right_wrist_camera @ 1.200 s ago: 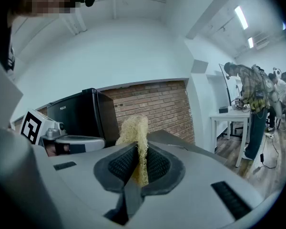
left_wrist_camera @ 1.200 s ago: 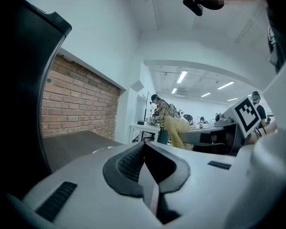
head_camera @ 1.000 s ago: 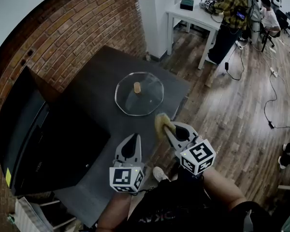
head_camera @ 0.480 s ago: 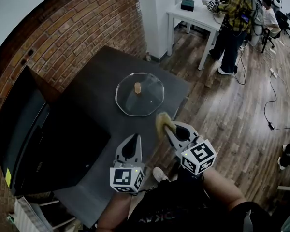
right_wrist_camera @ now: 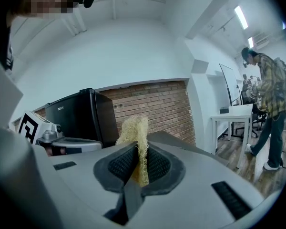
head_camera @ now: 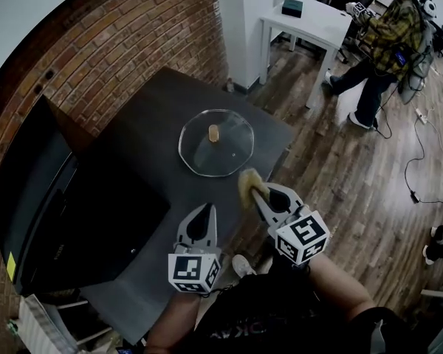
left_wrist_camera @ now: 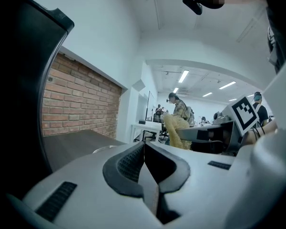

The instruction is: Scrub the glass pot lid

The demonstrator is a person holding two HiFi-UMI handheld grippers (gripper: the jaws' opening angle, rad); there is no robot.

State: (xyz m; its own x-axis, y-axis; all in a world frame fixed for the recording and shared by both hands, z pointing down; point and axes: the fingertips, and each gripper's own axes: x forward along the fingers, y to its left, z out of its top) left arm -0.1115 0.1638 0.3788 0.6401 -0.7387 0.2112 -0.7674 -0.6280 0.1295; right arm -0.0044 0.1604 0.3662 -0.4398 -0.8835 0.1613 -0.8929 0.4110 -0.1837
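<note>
Two grippers hover just short of the glass pot lid point(head_camera: 225, 153), which lies flat on the desk point(head_camera: 133, 153). The right gripper point(head_camera: 257, 192) clamps a yellow scrubber point(head_camera: 246, 182). The left gripper point(head_camera: 199, 216) is closed and empty. Scrubbing appears not yet begun; the next move calls for bringing the scrubber down onto the lid.

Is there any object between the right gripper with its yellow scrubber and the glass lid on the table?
Nothing visible. The right gripper, shut on the yellow fibrous scrubber, hangs just short of the round glass pot lid; only the dark table shows between them.
</note>
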